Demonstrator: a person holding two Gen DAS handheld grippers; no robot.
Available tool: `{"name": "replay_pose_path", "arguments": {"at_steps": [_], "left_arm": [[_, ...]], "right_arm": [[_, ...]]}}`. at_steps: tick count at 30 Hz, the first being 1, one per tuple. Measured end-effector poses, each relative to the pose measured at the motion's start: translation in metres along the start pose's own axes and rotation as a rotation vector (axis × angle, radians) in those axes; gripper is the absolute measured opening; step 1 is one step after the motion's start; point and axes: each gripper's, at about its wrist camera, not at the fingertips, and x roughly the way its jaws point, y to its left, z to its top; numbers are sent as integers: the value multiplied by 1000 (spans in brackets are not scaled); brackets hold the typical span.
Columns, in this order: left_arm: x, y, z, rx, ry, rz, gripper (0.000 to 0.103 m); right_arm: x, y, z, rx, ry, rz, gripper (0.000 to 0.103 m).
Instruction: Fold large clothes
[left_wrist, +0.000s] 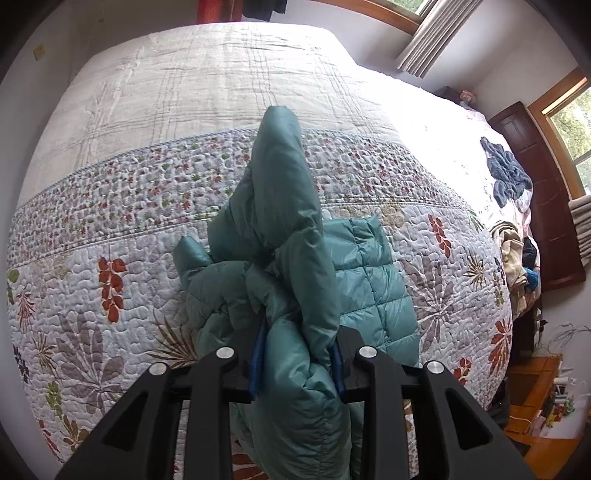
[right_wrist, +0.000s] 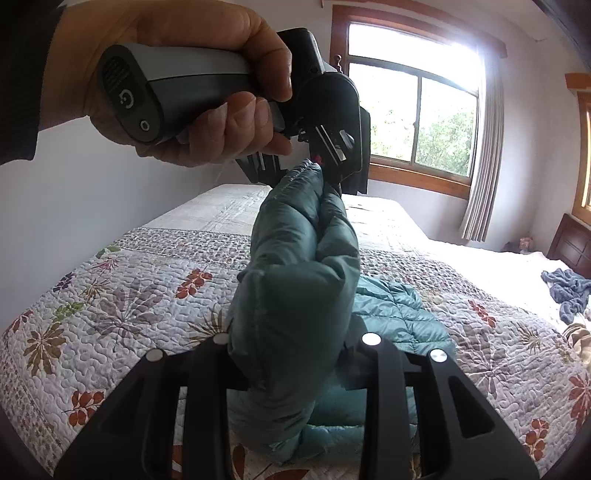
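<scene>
Both claws clamped on teal down jacket (left_wrist: 295, 229): left claw (left_wrist: 297, 373), right claw (right_wrist: 291, 365). Jacket partly lifted off quilted bed (left_wrist: 110, 206). Probably light, puffy, slippery; pinch seams or hem.

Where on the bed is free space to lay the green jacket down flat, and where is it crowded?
Free: the flowered quilt left of the jacket, and the pale plain part beyond it. Crowded: the headboard side, with a blue cloth and piled clothes.
</scene>
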Motion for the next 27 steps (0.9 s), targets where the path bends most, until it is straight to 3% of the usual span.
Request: {"name": "replay_pose_path", "arguments": {"at_steps": [27], "left_arm": [[88,-86,8,57,40,22,36]], "right_arm": [[13,-85,-47,161,67,-19,30]]}}
